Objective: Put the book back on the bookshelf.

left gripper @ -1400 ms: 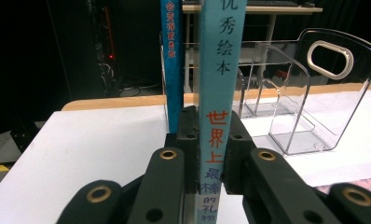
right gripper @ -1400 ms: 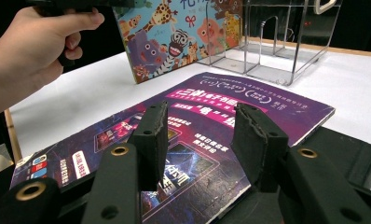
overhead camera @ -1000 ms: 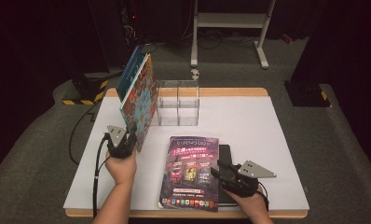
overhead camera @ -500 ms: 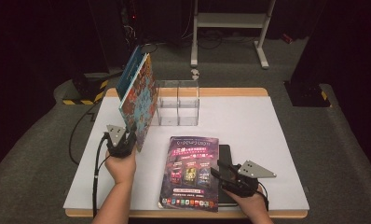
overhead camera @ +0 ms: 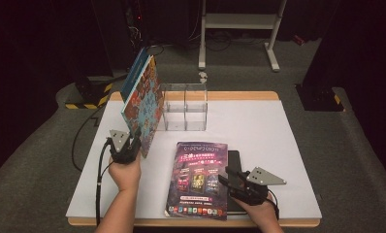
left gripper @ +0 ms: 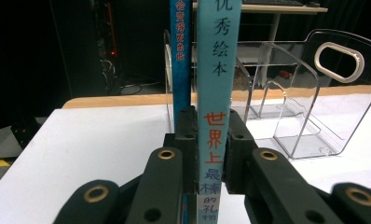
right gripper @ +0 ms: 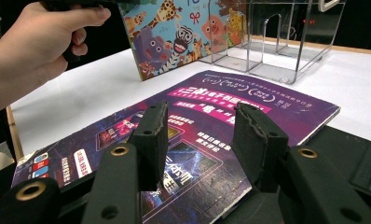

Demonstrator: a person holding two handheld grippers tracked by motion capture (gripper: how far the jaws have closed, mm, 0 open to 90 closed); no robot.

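At left of centre, a picture book (overhead camera: 141,104) is held upright on the table (overhead camera: 278,141), clamped in the left gripper (overhead camera: 131,145); the right gripper (overhead camera: 228,177), jaws parted, is poised over a purple magazine (overhead camera: 197,177) beside a clear file rack (overhead camera: 185,108).

A colourful picture book (overhead camera: 141,104) is held upright on the white table (overhead camera: 259,126) by the left gripper (overhead camera: 125,148). At four o'clock of it a purple magazine (overhead camera: 197,178) is lain flat, with the right gripper (overhead camera: 232,180) at its right edge.
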